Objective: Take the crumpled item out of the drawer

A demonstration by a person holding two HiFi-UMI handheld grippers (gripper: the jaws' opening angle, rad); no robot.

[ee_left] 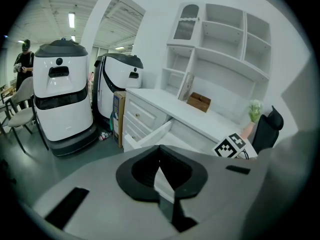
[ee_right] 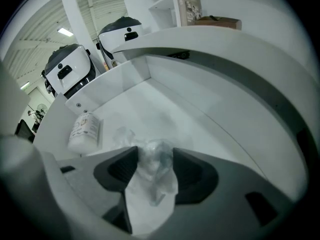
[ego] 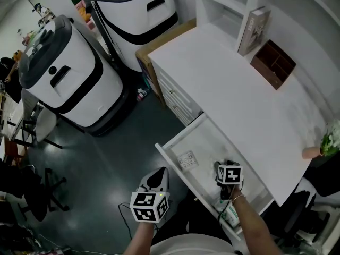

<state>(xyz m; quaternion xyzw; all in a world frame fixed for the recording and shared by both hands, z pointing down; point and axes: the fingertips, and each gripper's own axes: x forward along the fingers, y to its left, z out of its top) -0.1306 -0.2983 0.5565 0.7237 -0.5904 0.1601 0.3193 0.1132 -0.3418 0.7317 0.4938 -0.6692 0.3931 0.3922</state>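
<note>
We see a white desk (ego: 239, 94) with a white drawer (ego: 204, 139), and the shelves (ee_left: 220, 44) are white too. The crumpled item (ee_right: 152, 159) is clear and colourless, with a pale grey shine. The bottle (ee_right: 84, 131) is white with small dark print. The left gripper (ee_left: 160, 166) and the right gripper (ee_right: 155, 171) are grey with black pads, and each has a cube (ego: 150, 206) patterned with black-and-white square markers. The two machines (ego: 66, 73) are white with black bands and dark grey tops. The floor (ego: 117, 153) is dark grey-green. The small box (ego: 272, 64) is reddish brown, and the plant (ego: 330, 141) is green.
</note>
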